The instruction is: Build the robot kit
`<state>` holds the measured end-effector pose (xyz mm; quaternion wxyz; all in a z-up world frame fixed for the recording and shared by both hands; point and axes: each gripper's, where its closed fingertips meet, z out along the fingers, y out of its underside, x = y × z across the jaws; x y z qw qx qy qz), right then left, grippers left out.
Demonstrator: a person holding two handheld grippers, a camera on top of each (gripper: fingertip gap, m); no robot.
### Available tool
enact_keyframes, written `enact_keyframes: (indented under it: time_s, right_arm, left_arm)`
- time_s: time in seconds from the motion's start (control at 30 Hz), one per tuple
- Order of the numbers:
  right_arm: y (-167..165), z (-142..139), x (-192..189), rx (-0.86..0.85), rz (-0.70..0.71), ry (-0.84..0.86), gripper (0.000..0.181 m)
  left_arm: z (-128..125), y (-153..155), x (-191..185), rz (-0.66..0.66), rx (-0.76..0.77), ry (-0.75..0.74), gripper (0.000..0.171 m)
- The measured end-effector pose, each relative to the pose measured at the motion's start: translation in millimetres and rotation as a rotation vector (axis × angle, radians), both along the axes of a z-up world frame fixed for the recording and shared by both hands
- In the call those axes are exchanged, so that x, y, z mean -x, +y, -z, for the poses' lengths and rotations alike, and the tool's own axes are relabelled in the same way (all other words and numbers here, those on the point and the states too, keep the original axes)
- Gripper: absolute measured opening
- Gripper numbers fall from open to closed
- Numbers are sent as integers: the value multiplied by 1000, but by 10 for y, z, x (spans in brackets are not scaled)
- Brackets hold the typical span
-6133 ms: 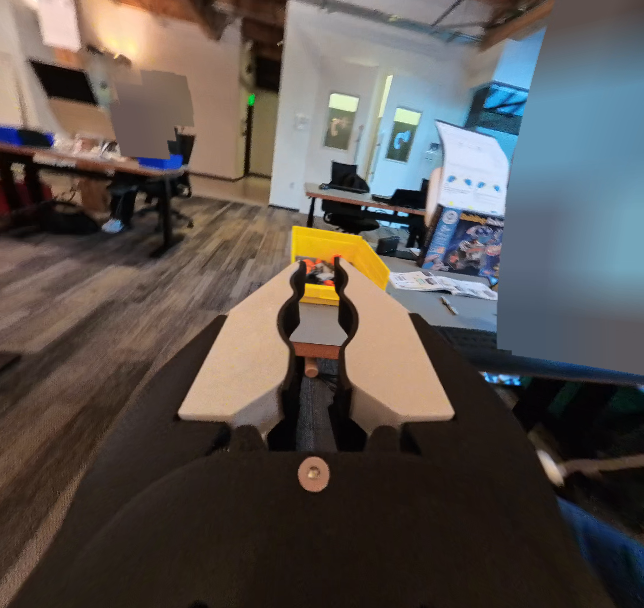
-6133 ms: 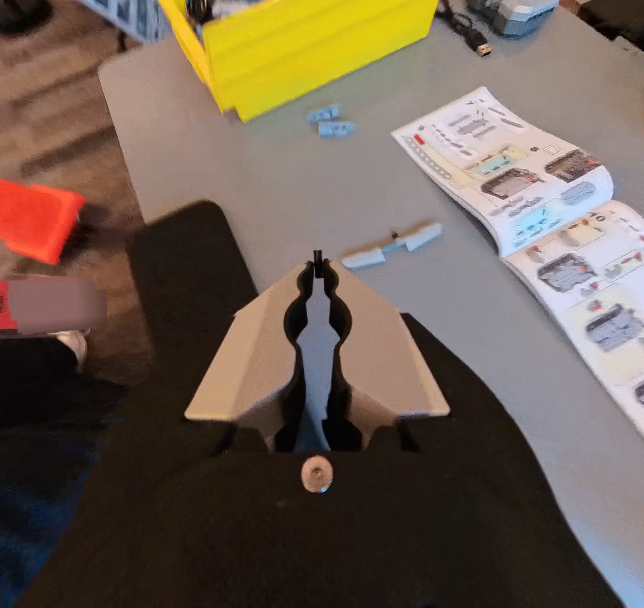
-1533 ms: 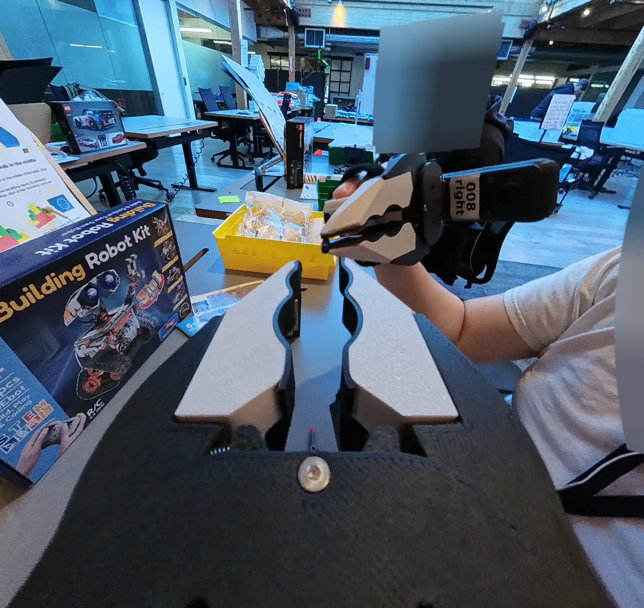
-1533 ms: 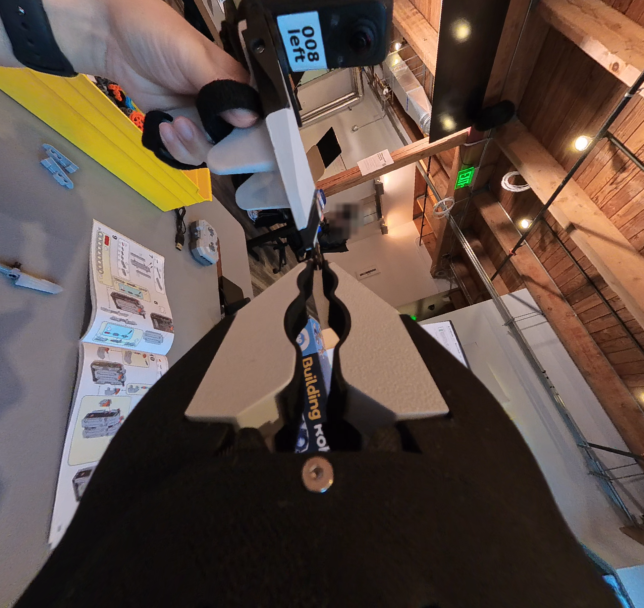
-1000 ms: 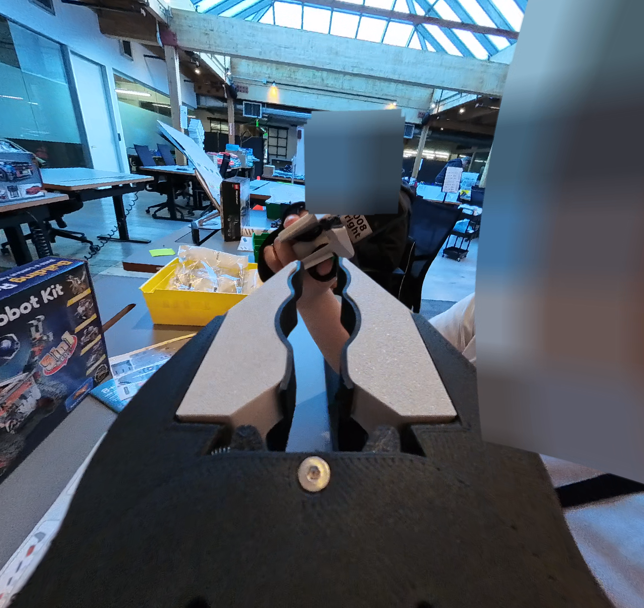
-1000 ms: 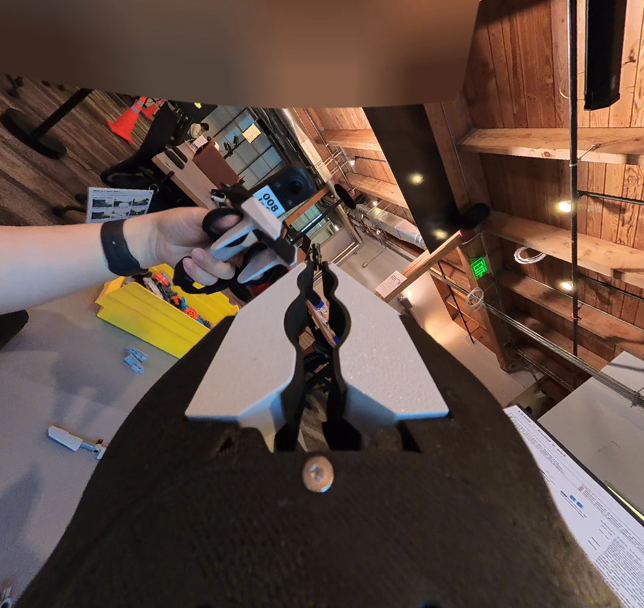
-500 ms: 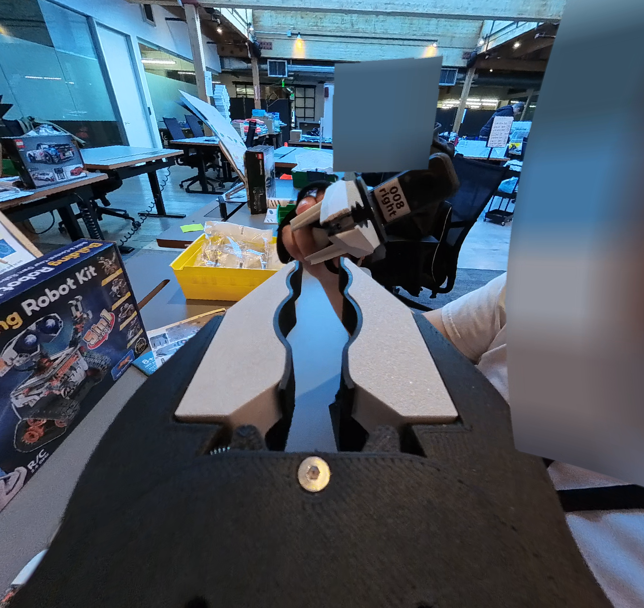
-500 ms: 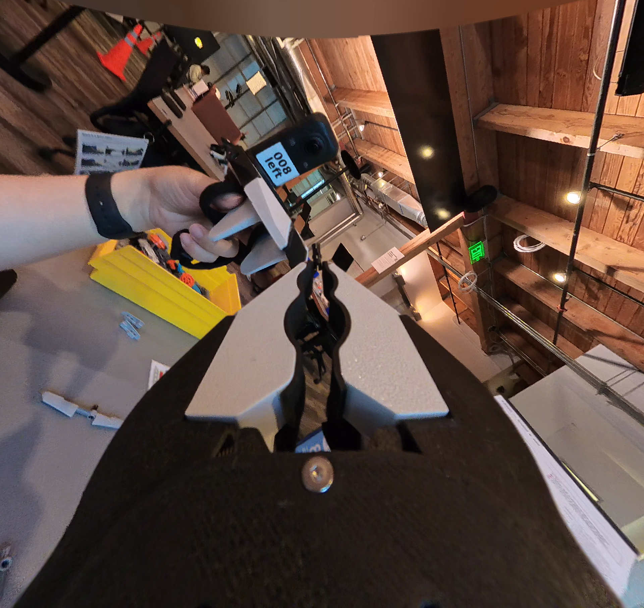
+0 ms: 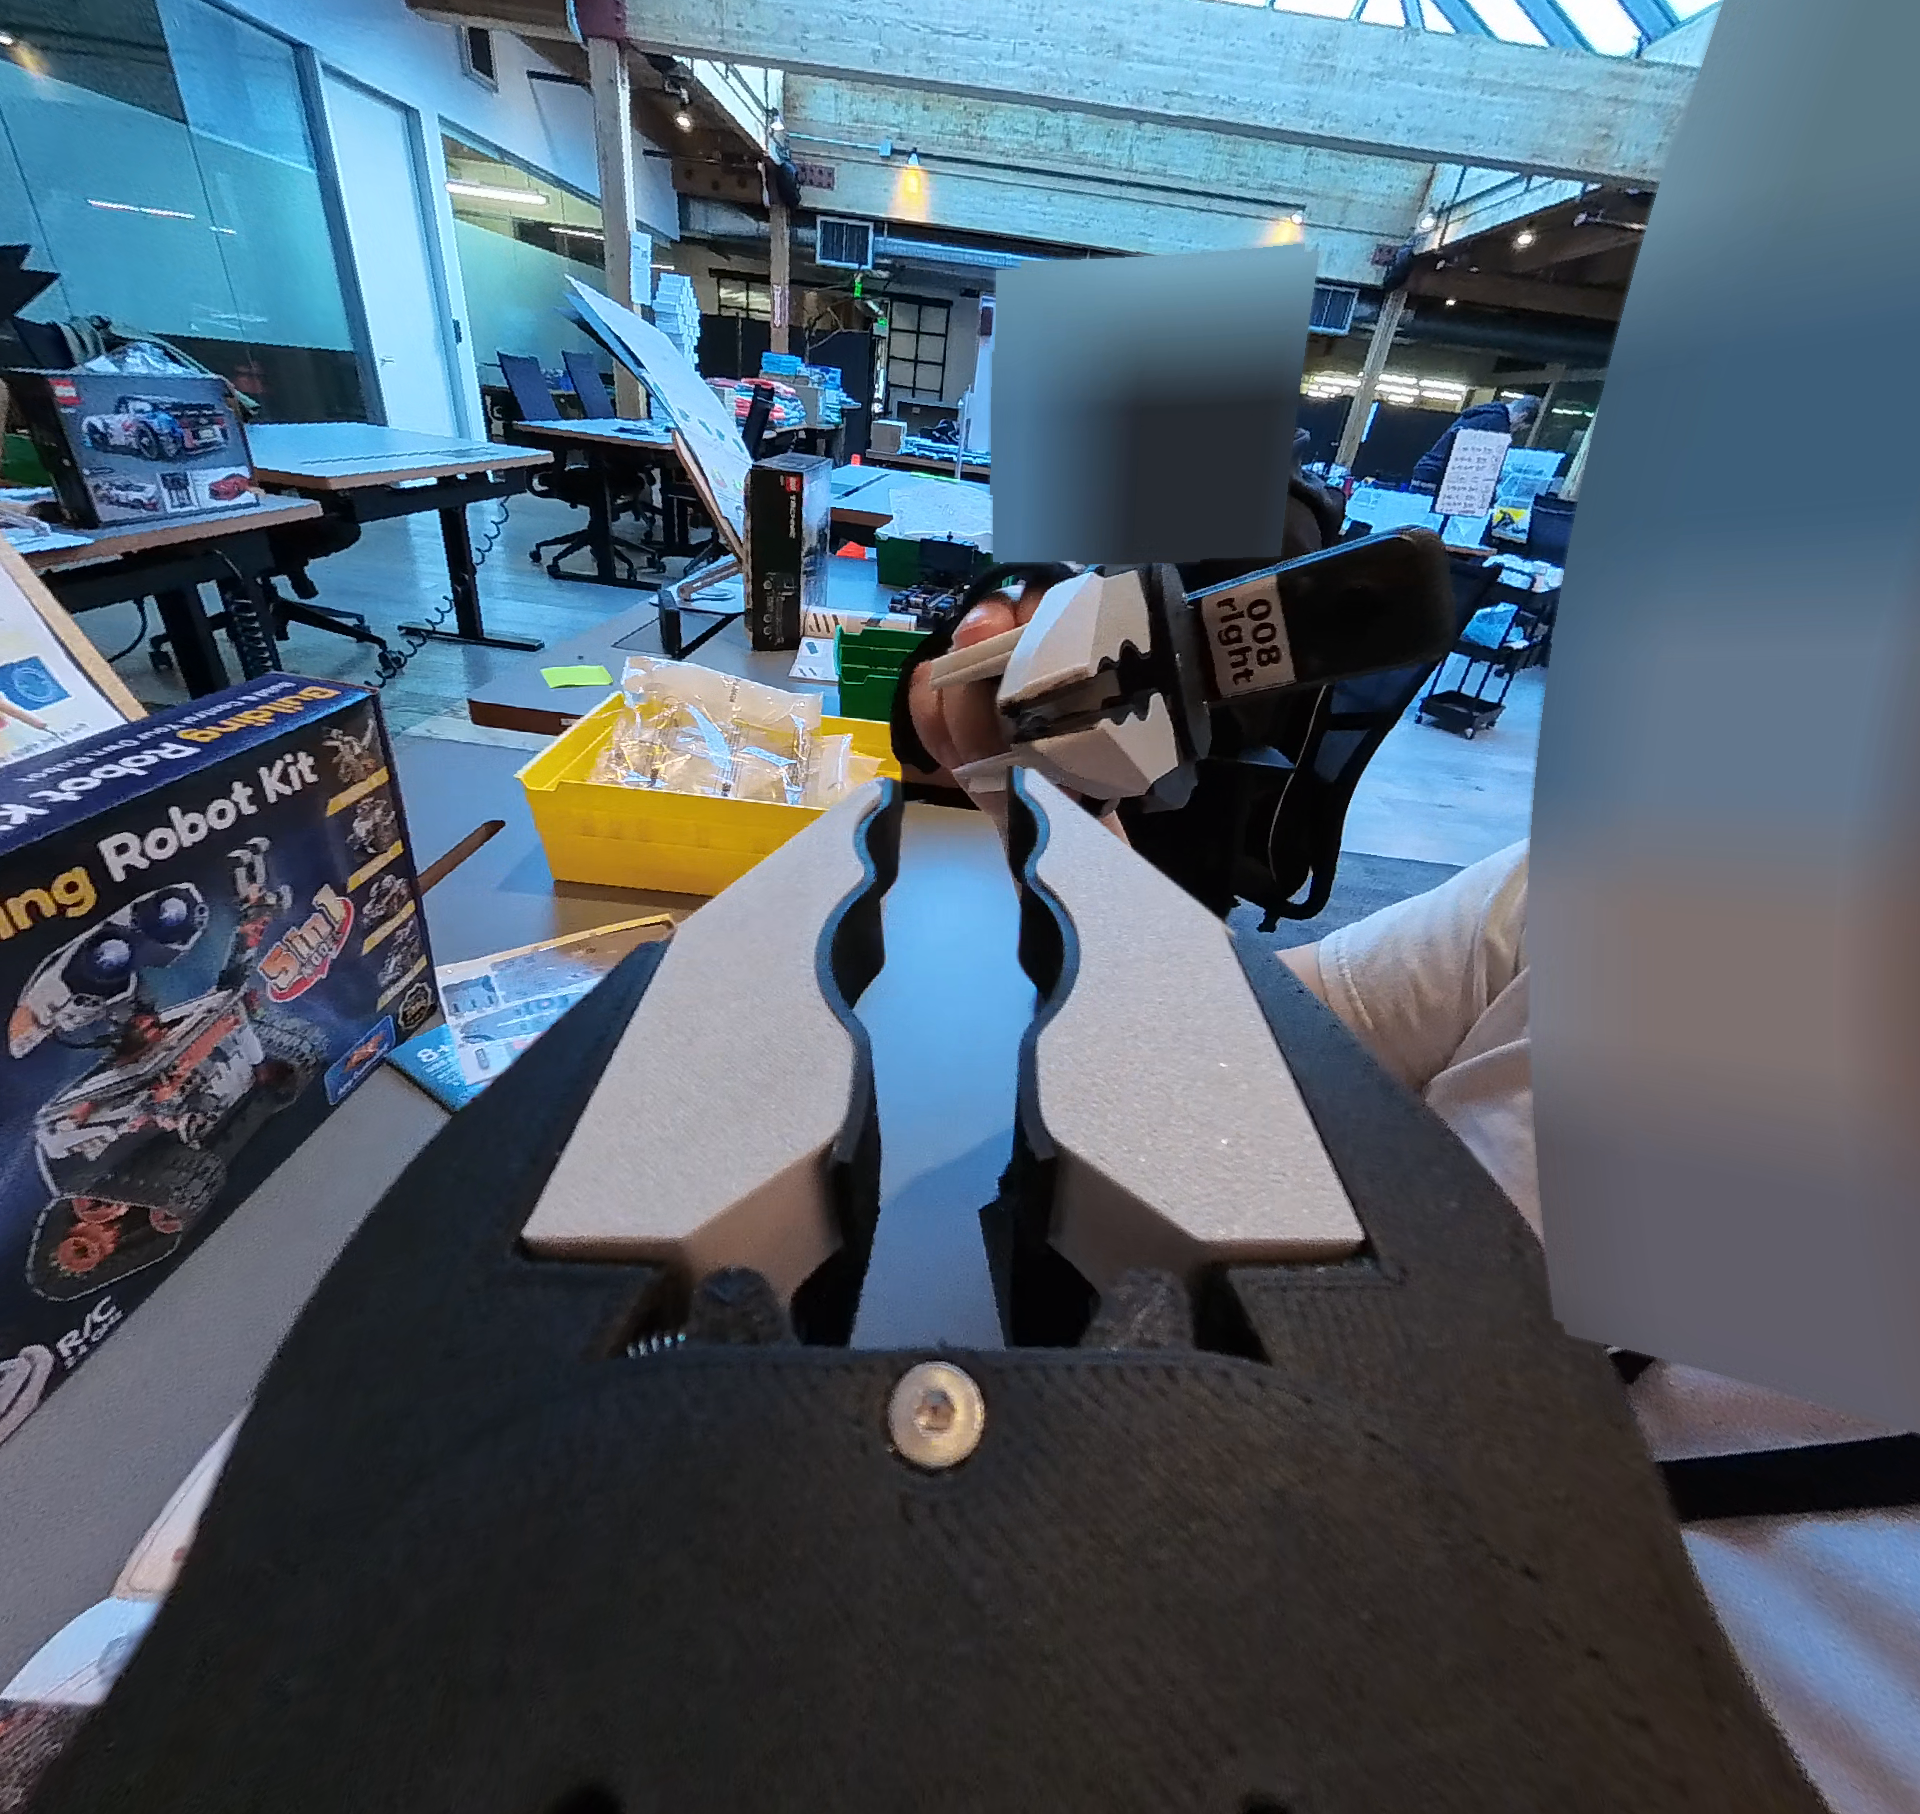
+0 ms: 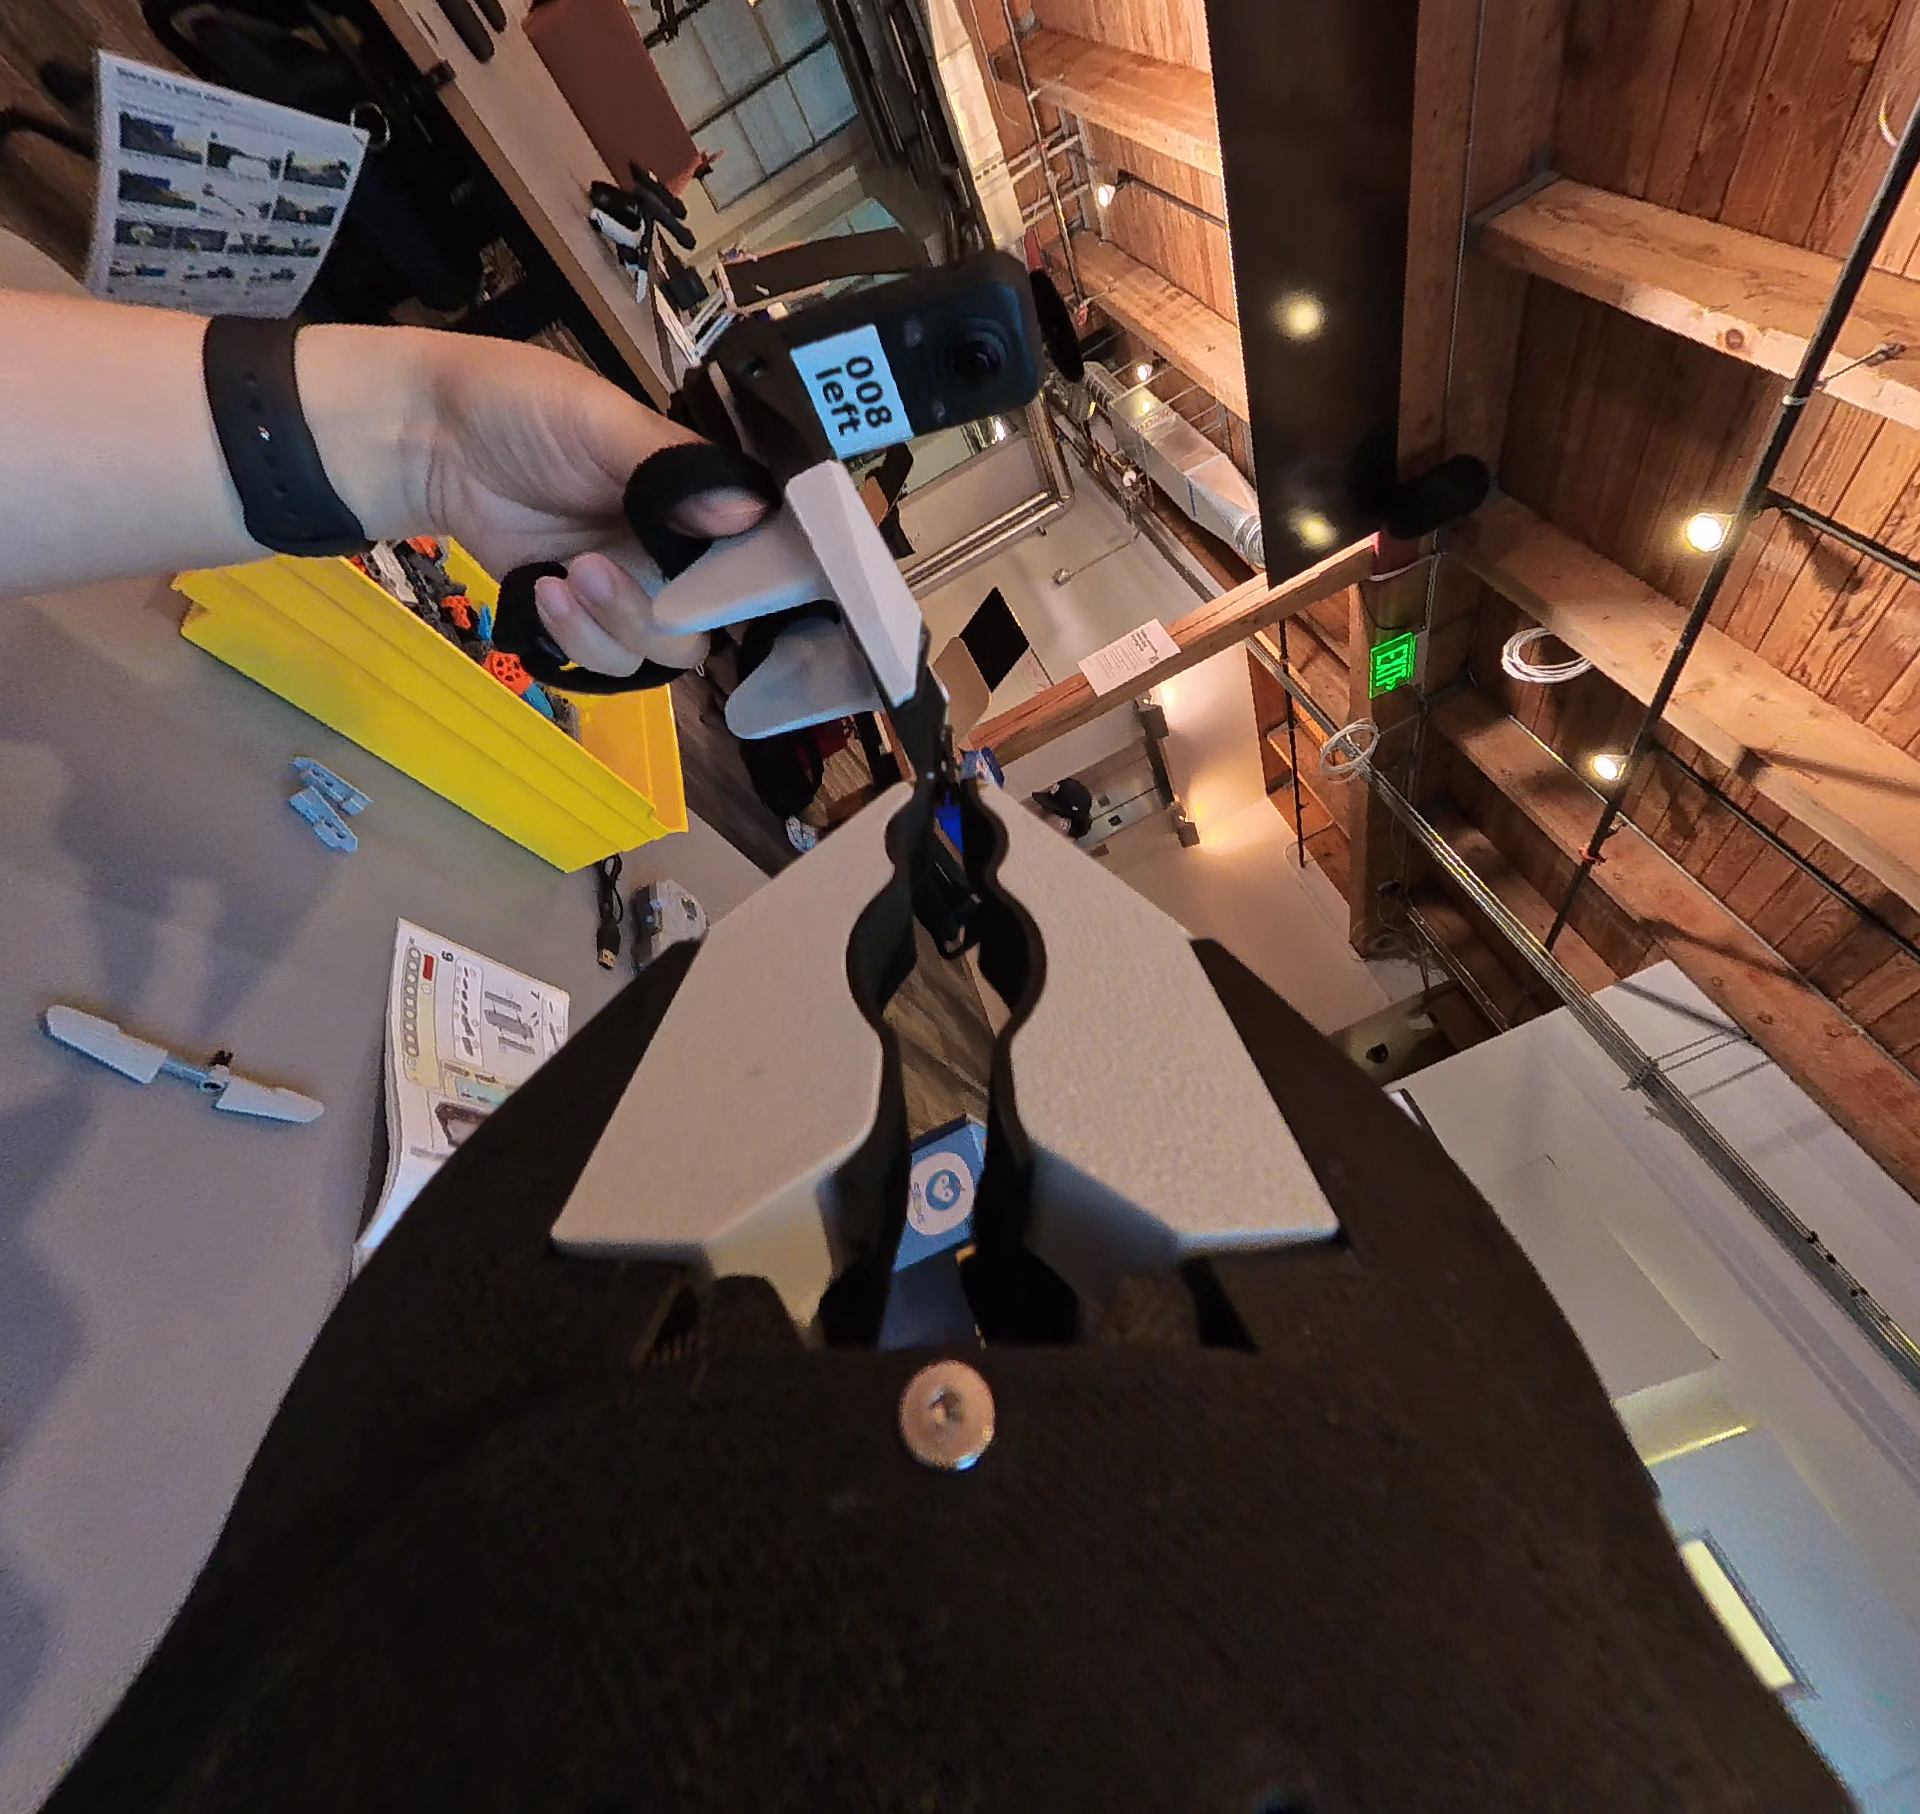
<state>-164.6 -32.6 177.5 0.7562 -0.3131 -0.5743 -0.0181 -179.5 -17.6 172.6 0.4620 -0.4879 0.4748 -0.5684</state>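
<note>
My right gripper (image 10: 940,793) is shut on a small black pin (image 10: 941,765) that sticks out past its tips, and is held up in the air. My left gripper (image 9: 954,796) is open and empty. The two face each other tip to tip. In the right wrist view the left gripper (image 10: 894,710) hangs just above the pin, held by a hand with a black wristband. In the left wrist view the right gripper (image 9: 1023,725) is just beyond my open fingers. Whether the left fingers touch the pin, I cannot tell.
On the grey table (image 10: 156,933) lie a grey beam assembly (image 10: 177,1068), two small blue-grey pieces (image 10: 327,803), an open instruction booklet (image 10: 468,1037) and a yellow bin of parts (image 10: 436,694). A kit box (image 9: 197,933) and a yellow bin of bags (image 9: 675,819) stand at the left. The tips of both grippers are at nearly the same place.
Six seconds ago the right gripper held the pin low over the table. Both grippers have since lifted and turned towards each other, and in the last half second their tips have drawn closer.
</note>
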Motion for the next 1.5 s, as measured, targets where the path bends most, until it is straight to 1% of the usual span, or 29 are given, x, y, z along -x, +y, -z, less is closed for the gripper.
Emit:
enact_keyframes:
  time_s: [0.43, 0.53, 0.63, 0.77, 0.9, 1.03, 1.13, 1.27, 1.5]
  right_arm:
    - [165, 77, -29, 39, 70, -25, 2]
    - [197, 106, -23, 38, 86, -40, 2]
    - [235, 138, -14, 35, 107, -57, 2]
    - [299, 196, -5, 22, 142, -87, 3]
    - [333, 225, 3, 21, 155, -99, 3]
    - [340, 233, 1, 18, 157, -105, 3]
    - [357, 242, -10, 15, 169, -113, 3]
    - [371, 245, -16, 13, 177, -117, 3]
    - [383, 265, -13, 14, 176, -123, 3]
  left_arm:
    - [49, 20, -32, 3, 12, 17, 19]
    - [55, 56, -42, -20, 17, 20, 20]
    - [69, 181, -84, -95, 34, 22, 25]
    - [127, 168, -161, -66, 47, 43, 25]
    - [169, 128, -221, -27, 52, 56, 18]
    - [203, 189, -254, -70, 32, 73, 17]
    - [199, 176, -255, -65, 22, 72, 14]
    - [215, 181, -251, -65, 12, 78, 3]
    - [216, 191, -242, -53, 31, 70, 3]
